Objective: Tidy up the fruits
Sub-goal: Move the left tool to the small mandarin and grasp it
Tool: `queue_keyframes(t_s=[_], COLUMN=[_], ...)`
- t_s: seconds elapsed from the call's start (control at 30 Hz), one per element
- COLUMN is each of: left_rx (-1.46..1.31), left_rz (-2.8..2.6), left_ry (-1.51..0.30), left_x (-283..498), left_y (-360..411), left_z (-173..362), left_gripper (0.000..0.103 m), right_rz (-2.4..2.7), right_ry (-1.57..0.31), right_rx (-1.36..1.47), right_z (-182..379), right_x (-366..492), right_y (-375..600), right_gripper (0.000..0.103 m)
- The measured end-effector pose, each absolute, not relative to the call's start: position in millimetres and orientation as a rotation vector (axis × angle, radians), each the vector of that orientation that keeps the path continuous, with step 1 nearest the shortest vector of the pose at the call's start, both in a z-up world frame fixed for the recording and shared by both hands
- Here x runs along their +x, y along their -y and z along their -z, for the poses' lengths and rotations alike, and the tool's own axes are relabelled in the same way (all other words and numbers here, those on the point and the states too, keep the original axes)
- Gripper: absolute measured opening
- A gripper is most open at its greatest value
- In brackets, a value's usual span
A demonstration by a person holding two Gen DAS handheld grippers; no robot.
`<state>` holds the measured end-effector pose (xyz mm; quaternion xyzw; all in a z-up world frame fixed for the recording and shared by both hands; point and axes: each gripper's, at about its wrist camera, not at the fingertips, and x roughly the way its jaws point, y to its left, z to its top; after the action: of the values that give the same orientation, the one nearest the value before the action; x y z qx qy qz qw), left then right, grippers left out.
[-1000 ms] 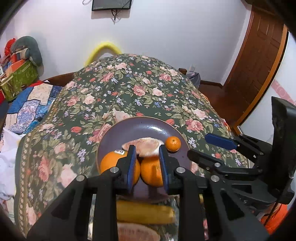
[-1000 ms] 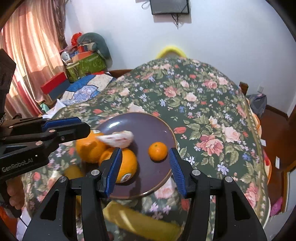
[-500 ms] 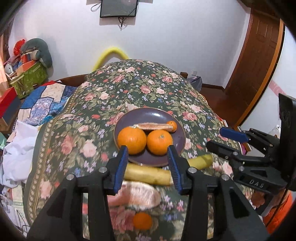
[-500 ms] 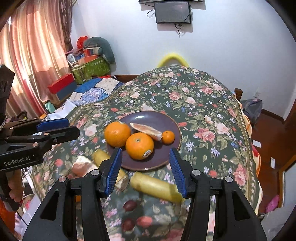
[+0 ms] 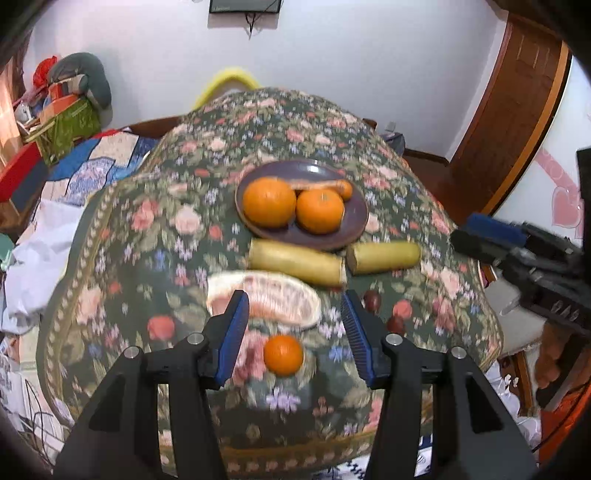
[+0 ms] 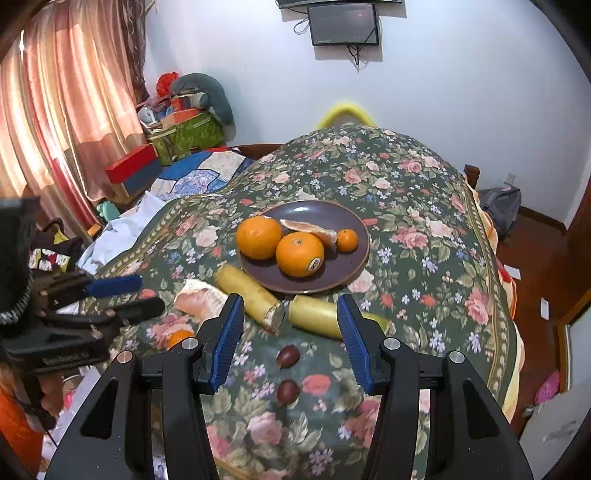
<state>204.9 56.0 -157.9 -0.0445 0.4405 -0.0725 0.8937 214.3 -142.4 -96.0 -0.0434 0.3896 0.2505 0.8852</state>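
Left wrist view puts your left gripper (image 5: 293, 325) over the near part of the floral tablecloth (image 5: 122, 236), its jaws having just been opening, with nothing gripped; a small mandarin (image 5: 283, 355) lies on the cloth below the gap. Just beyond the fingertips sits a peeled pomelo segment (image 5: 266, 301), then two yellow-green cut pieces lying end to end (image 5: 295, 261), (image 5: 384, 256), touching the near rim of the purple plate (image 5: 354, 218). On the plate you have two large oranges (image 5: 269, 201), (image 5: 320, 211) side by side, with a pomelo slice and a small mandarin behind them, partly hidden.

From your right wrist view, the label sticker on the nearer orange (image 6: 300, 254) shows, and the slice (image 6: 310, 229) and the plate's small mandarin (image 6: 347, 240) are in full sight. Two dark purple fruits (image 6: 288, 356), (image 6: 288, 392) lie on the cloth between your right gripper's (image 6: 290, 325) fingers, which stand apart and hold nothing.

Left of the table you see pink curtains (image 6: 55, 110), a patchwork quilt (image 6: 199, 173) and stacked boxes (image 6: 133, 168); a screen (image 6: 343, 24) hangs on the white wall, and a wooden door (image 5: 509, 110) shows only in the left view.
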Motion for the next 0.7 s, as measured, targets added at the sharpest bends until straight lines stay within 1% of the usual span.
queue_keyframes(t_s=[0.1,0.3,0.7], left_rx=[-0.086,-0.089,-0.116], left_rz=[0.143,0.144,0.124], left_ry=[-0.94,-0.995,-1.02], left_x=[197.8,192.2,200.3], left_y=[-54.9,-50.2,-51.4], left_z=[173.9,205.3,235.4], left_gripper=[0.054,0.054,0.054], right_rz=[-0.517,-0.498,-0.482], right_ry=[-0.808,-0.83,-0.973], right_rx=[-0.088,-0.093,-0.12], right_z=[95.7,109.6,181.7], right_x=[204.0,193.8,194.6], right_y=[144.9,145.2,133.4], right_gripper=[0.049,0.05,0.05])
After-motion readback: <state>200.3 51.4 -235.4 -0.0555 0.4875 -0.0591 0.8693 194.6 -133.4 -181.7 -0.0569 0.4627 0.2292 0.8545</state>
